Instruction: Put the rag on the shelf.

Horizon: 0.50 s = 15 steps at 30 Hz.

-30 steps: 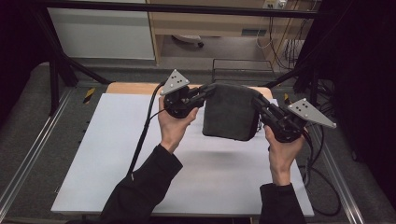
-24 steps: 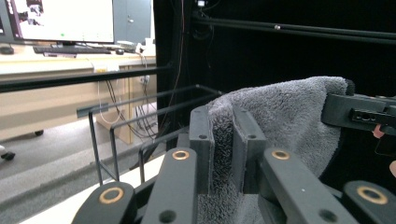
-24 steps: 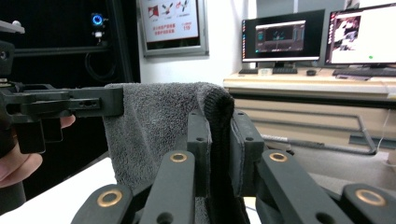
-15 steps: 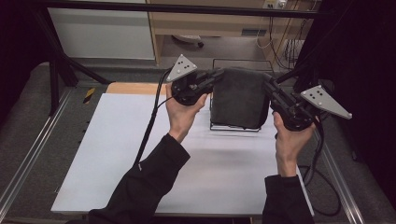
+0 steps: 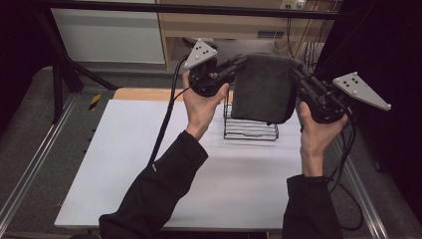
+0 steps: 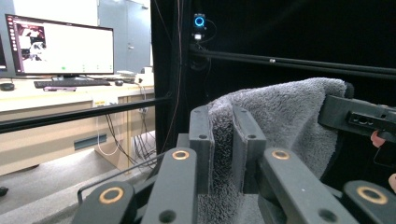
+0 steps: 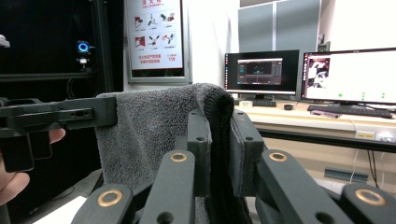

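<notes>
1. High view: A person is holding a gripper in each hand above the white table [image 5: 124, 169].
2. The left gripper [image 5: 238, 63] is pinching the top left corner of a dark grey towel [image 5: 263, 89].
3. The right gripper [image 5: 297, 69] is pinching the top right corner of the towel.
4. The towel is hanging flat between the two grippers, up in the air, well off the table.
5. A black wire rack [image 5: 250, 128] is standing on the table, just under and behind the bottom edge of the towel.
6. The left hand [image 5: 201, 107] and the right hand [image 5: 314, 137] are reaching up from the bottom, in black sleeves.
7. Left gripper view: The left gripper [image 6: 223, 140] is squeezing a fold of the towel [image 6: 285, 116] between its two black jaws. The jaws are nearly closed, with just the cloth between them.
8. The towel is stretching away to the right, where the right gripper [image 6: 357, 116] is holding its far corner.
9. A lit screen [image 6: 58, 44] is sitting on a desk at the left.
10. Right gripper view: The right gripper [image 7: 219, 140] is squeezing the thick edge of the towel [image 7: 149, 121] in the same way, jaws nearly closed on the cloth.
11. The towel is stretching to the left, where the left gripper [image 7: 60, 116] is holding the other corner.
12. Two screens [image 7: 308, 74] are glowing on a desk at the right.
</notes>
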Each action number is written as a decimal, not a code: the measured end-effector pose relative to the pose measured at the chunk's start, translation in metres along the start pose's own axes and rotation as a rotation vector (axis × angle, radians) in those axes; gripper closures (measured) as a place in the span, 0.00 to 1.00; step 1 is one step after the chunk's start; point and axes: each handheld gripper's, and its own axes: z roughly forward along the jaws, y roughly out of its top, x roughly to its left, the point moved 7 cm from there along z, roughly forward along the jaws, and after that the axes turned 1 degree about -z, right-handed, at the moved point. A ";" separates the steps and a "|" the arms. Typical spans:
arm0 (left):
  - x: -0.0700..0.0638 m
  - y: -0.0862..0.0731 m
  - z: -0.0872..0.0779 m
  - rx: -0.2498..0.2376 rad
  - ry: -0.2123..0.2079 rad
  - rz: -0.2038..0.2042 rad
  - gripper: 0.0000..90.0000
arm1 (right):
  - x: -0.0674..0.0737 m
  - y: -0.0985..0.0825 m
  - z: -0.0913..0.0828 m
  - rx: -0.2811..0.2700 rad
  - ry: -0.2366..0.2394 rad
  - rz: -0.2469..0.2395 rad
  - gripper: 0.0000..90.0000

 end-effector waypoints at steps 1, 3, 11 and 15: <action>0.000 0.002 0.001 -0.001 0.003 0.000 0.89 | -0.001 0.002 0.001 -0.001 0.001 0.001 0.90; 0.001 0.005 0.003 -0.005 0.006 -0.001 0.89 | -0.002 0.004 0.003 -0.002 -0.002 0.001 0.90; 0.007 0.022 0.010 -0.020 0.015 -0.003 0.89 | -0.008 0.019 0.015 -0.018 -0.008 -0.009 0.90; 0.010 0.031 0.013 -0.030 0.021 0.005 0.89 | -0.010 0.028 0.021 -0.025 -0.007 -0.014 0.90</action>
